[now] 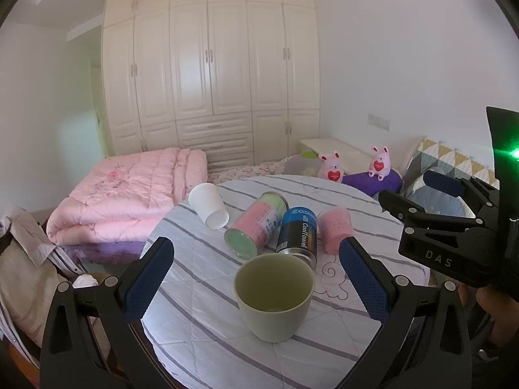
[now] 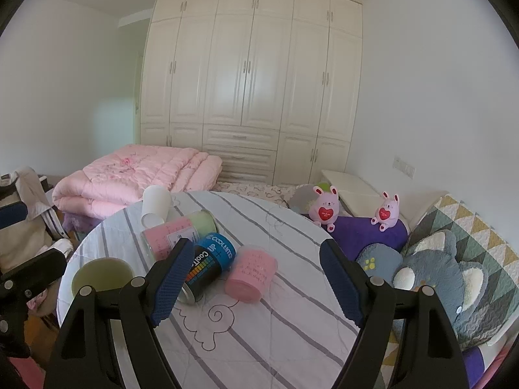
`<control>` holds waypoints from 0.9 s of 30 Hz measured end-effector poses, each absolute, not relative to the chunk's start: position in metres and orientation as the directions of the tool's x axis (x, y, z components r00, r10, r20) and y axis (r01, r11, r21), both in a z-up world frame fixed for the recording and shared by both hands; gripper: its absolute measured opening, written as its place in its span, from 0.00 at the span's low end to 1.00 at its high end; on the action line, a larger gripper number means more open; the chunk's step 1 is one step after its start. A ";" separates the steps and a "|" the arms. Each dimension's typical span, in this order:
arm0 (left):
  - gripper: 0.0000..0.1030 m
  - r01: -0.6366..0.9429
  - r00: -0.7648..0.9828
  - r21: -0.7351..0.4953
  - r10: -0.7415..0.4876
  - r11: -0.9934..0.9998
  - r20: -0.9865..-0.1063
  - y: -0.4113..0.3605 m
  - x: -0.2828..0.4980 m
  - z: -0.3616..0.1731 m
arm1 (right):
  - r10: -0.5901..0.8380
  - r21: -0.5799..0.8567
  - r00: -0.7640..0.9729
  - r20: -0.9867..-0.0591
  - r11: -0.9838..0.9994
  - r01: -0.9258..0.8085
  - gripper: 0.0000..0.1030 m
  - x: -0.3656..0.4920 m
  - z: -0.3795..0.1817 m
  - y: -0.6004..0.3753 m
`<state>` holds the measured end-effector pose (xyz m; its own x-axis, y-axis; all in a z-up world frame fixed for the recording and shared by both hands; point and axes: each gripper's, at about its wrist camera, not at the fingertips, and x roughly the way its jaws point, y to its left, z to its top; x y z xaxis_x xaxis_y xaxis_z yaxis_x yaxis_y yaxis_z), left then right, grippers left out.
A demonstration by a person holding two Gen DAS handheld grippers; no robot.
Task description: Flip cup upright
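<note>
A pale green cup [image 1: 274, 298] stands upright, mouth up, on the round striped table [image 1: 201, 340], between and just beyond my left gripper's fingers. My left gripper [image 1: 256, 262] is open and empty. The cup also shows at the table's left edge in the right wrist view [image 2: 102, 275]. A white paper cup [image 1: 209, 206] lies on its side at the table's far side. My right gripper [image 2: 256, 269] is open and empty above the table, over a pink tube [image 2: 251, 275] lying on its side.
A pink-and-green can [image 1: 256, 223] and a blue-black CoolTowel can [image 1: 296, 235] lie on their sides mid-table. A bed with a folded pink quilt [image 1: 129, 201], plush bunnies [image 2: 324, 207] and pillows [image 2: 454, 288] surrounds the table. A wardrobe [image 1: 211, 64] stands behind.
</note>
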<state>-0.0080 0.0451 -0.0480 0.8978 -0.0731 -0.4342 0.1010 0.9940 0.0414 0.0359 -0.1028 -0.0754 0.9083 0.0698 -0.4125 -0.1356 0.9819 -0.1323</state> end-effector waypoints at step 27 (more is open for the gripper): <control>1.00 0.121 0.885 0.071 -0.075 0.990 -0.459 0.051 -0.008 -0.051 | 0.079 -0.132 0.893 -0.443 0.980 -0.152 0.79 0.042 -0.081 -0.099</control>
<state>-0.0084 0.0506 -0.0513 0.8851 -0.0754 -0.4592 0.1214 0.9900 0.0715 0.0424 -0.0995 -0.0814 0.8928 0.0788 -0.4435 -0.1520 0.9795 -0.1320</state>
